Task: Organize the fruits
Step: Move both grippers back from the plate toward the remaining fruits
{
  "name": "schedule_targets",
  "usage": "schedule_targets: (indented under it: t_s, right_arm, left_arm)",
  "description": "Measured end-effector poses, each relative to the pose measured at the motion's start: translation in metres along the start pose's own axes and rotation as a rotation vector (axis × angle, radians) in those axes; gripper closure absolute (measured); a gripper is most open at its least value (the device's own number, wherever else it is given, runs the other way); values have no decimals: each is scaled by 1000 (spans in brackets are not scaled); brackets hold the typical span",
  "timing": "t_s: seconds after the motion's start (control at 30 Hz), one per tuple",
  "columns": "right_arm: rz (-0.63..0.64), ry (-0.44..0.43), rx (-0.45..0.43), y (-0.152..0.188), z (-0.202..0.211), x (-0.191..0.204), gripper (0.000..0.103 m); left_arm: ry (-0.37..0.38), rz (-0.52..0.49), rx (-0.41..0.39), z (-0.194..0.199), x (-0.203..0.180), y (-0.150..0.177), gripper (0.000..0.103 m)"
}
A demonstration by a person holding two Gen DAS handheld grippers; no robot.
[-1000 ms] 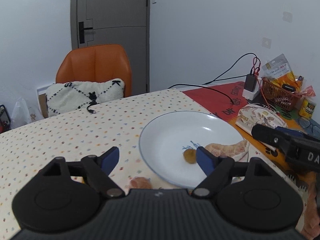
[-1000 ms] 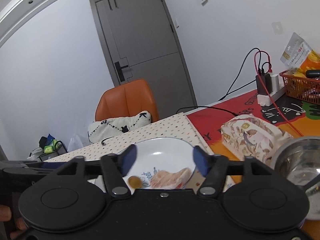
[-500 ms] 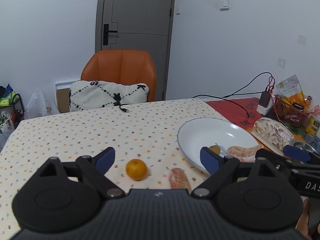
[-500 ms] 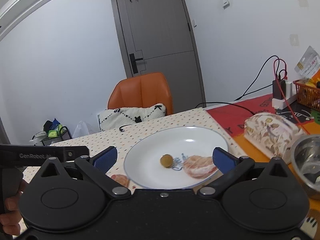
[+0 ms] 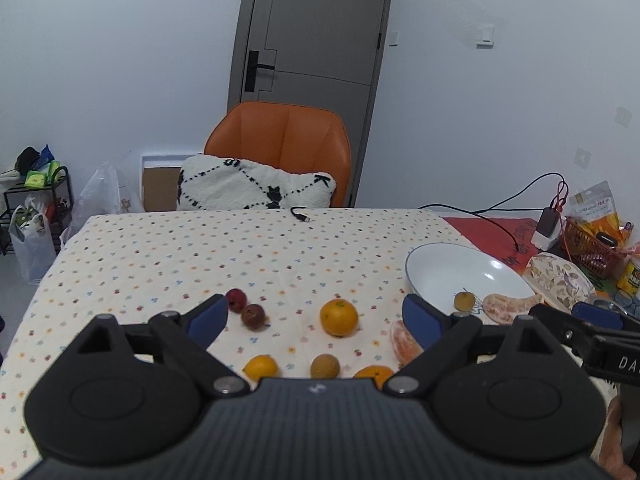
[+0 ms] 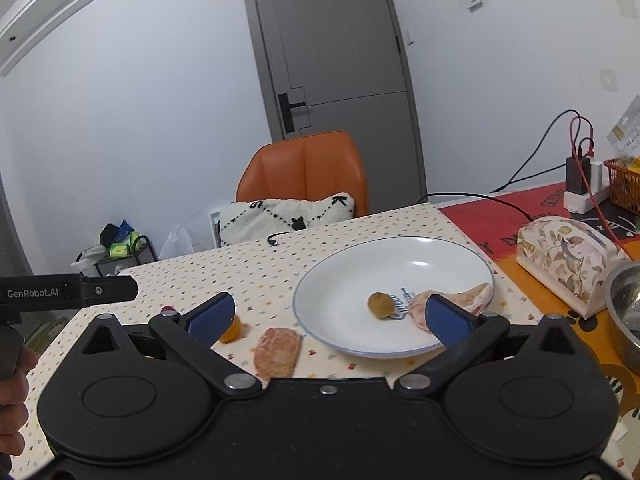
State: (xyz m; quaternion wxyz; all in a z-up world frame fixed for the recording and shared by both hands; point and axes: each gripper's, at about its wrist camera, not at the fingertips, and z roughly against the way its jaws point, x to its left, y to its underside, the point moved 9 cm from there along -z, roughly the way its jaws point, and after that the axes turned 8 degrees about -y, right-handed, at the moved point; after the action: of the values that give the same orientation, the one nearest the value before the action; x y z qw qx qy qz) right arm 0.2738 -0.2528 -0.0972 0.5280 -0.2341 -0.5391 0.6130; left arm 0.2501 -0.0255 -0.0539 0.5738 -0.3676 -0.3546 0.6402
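A white plate point(image 5: 440, 264) on the dotted tablecloth holds a small brown fruit point(image 5: 464, 301) and a peeled citrus piece point(image 5: 510, 307). On the cloth lie an orange point(image 5: 339, 317), two dark red fruits point(image 5: 252, 316), a small orange point(image 5: 260, 367), a brown fruit point(image 5: 325, 366), another orange point(image 5: 373, 374) and a peeled segment point(image 5: 404, 342). My left gripper point(image 5: 316, 318) is open and empty above these. My right gripper point(image 6: 328, 318) is open and empty before the plate point(image 6: 352, 276), with a peeled segment point(image 6: 278, 350) between its fingers.
An orange chair point(image 5: 280, 140) with a white cushion stands at the table's far edge. A cable end point(image 5: 300, 216) lies on the cloth. A floral tissue box point(image 6: 568, 256), a steel bowl point(image 6: 624, 312), a power strip and a red basket point(image 5: 588, 244) sit right.
Both grippers pulled back and turned left; the plate slid right in view and the loose fruits on the cloth came into sight. The right gripper's fingers opened wider.
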Motion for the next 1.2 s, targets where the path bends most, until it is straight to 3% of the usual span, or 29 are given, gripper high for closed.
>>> schedule_targets:
  t_s: [0.4,0.63,1.2]
  right_arm:
    - [14,-42,28,3,4,30,0]
    - [21,-62,46,9,10,41,0]
    - [-13,-73,84,23,16,42,0]
  left_arm:
    - [-27,64,25,19,33,12,10]
    - [-17,43,59,27,36,21,4]
    - [-20,77,85,38,39,32,3]
